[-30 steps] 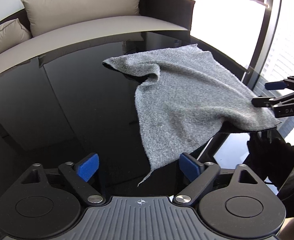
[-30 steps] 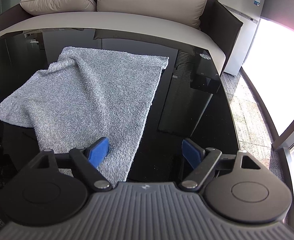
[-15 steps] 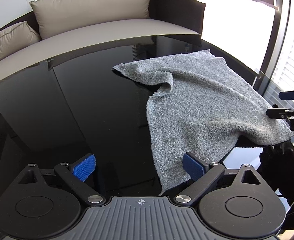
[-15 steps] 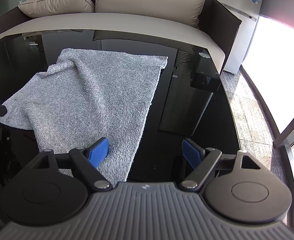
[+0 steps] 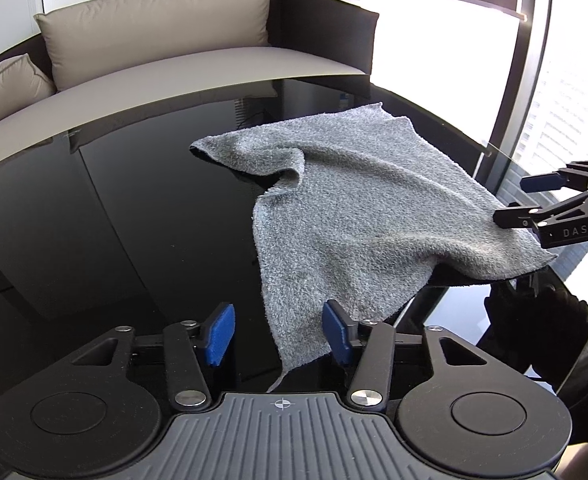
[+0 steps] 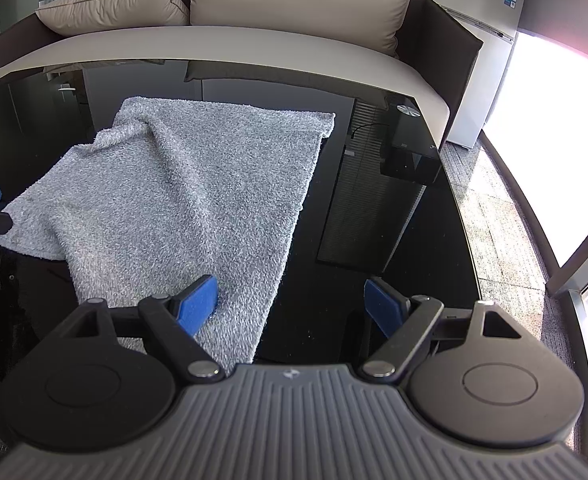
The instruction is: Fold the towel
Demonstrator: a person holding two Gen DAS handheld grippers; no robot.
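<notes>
A grey terry towel (image 5: 366, 216) lies rumpled on the black glass table (image 5: 133, 216), one ridge near its far left corner. It also shows in the right wrist view (image 6: 181, 208). My left gripper (image 5: 279, 334) is open, and the towel's near corner hangs between its blue pads without being pinched. My right gripper (image 6: 291, 304) is open at the towel's near right edge, its left pad (image 6: 197, 304) over the cloth. In the left wrist view the right gripper (image 5: 534, 198) sits at the towel's right corner.
A beige sofa with cushions (image 5: 157, 40) curves behind the table. A white fridge (image 6: 490, 48) and bright windows (image 5: 574, 80) stand to the right. A small black box (image 6: 410, 160) shows through the glass at the far right.
My left gripper has shifted right, so the towel's near corner is now between its pads instead of off to the right. The right gripper has barely moved.
</notes>
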